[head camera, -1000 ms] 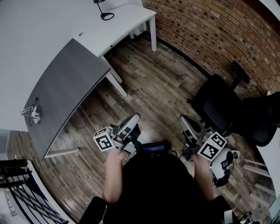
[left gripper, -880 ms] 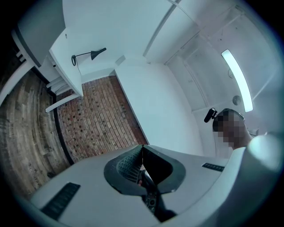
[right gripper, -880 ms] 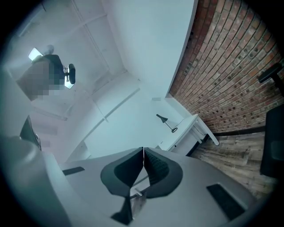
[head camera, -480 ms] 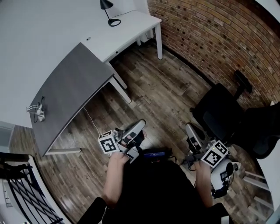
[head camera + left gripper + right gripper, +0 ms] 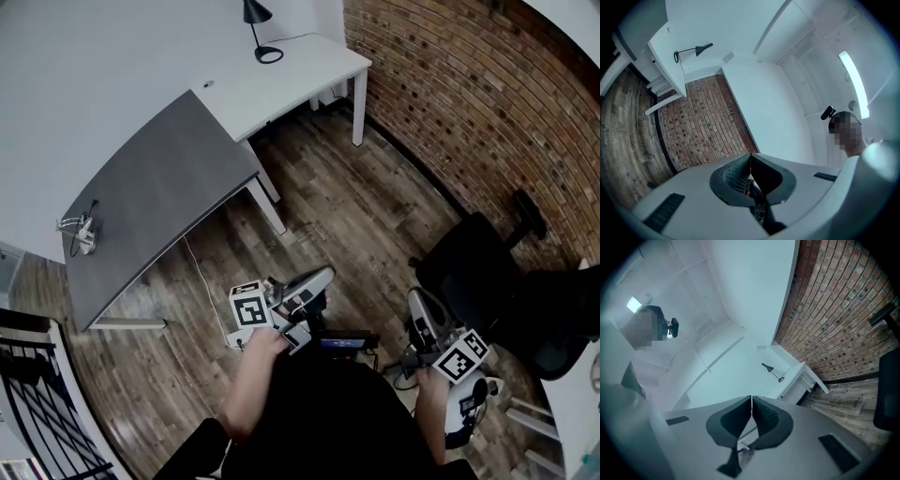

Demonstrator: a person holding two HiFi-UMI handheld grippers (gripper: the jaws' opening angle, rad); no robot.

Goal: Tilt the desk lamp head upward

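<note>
1. Well, your desk lamp (image 5: 260,33) stands far off on the white counter (image 5: 319,80) by the brick wall (image 5: 469,112).
2. Your left gripper (image 5: 749,161) and right gripper (image 5: 751,404) are clenched, jaws empty.
3. It looks light and tippy: grip the shade, gently.

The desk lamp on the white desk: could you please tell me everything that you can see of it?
The desk lamp is small, black and looks like metal: a ring-shaped base, a thin stem and a cone shade angled downward. It stands upright near the far edge of the white desk, close to the wall. A thin dark cord seems to run from its base. Only the desk touches it.
</note>
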